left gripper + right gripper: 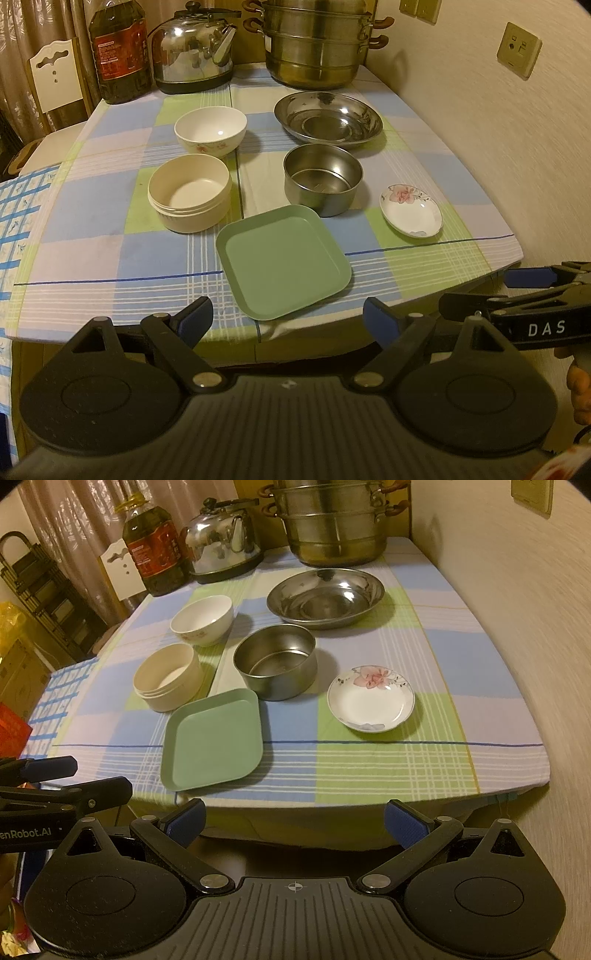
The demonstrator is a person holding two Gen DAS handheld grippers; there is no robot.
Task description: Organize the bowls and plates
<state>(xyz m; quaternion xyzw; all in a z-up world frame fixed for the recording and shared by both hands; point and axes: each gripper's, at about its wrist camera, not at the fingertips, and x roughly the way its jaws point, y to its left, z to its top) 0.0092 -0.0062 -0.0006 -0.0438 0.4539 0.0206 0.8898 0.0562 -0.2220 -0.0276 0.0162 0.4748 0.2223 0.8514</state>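
Right now I am holding both tools back from the near edge of the table [491,236], which is wearing a checked cloth. My left gripper [288,319] is hanging released, its blue pads spread wide with nothing between them, and my right gripper [295,818] is standing just as wide apart and just as bare. Each one is also showing at the edge of the other's view, level with the table's front. I am looking at six dishes sitting apart on the cloth. The green square plate [282,262] is lying nearest to me, close to the front edge. Just behind it on the left side the cream round container [189,192] is sitting open, and behind that the white bowl [210,129] with a faint floral print is standing upright. Behind the green plate to the right the steel bowl [322,182] is sitting, its base almost touching the plate's far corner, and farther back the wide steel basin [328,120] is resting. The small flowered saucer [411,211] is lying off to the right, apart from the steel bowl. Along the back edge an oil bottle [120,51], a metal kettle [194,51] and a stacked steamer pot [317,44] are standing in a row.
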